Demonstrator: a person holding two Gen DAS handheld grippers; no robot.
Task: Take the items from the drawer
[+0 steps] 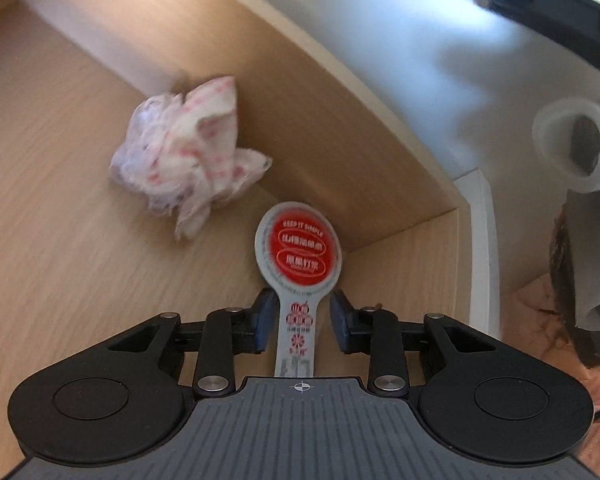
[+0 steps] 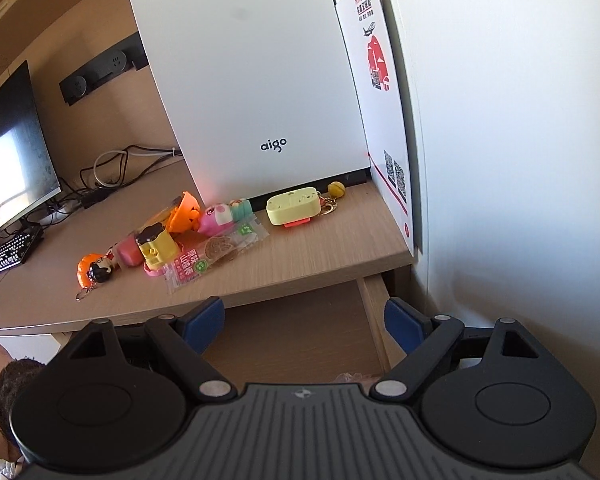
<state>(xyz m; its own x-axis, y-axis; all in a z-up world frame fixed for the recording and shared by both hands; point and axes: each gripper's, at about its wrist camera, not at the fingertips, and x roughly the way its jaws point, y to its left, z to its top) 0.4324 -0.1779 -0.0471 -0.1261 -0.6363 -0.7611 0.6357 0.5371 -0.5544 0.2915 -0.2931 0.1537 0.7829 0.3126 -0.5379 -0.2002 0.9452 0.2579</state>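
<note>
The left gripper (image 1: 299,318) is seen inside the drawer (image 1: 80,280), its fingers (image 1: 265,320) spread either side of the stem of a spoon-shaped packet (image 1: 298,256), with small gaps visible. The packet is located near the drawer's corner; a crumpled wrapper (image 1: 188,152) lies beside the side wall. The right gripper (image 2: 304,326) is held with fingers wide apart, below the tabletop (image 2: 320,248) edge. Toys and a snack packet (image 2: 216,252) are noted along that edge.

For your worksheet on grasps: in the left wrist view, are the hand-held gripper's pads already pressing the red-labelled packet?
No: both blue pads stand apart from the packet stem.
</note>
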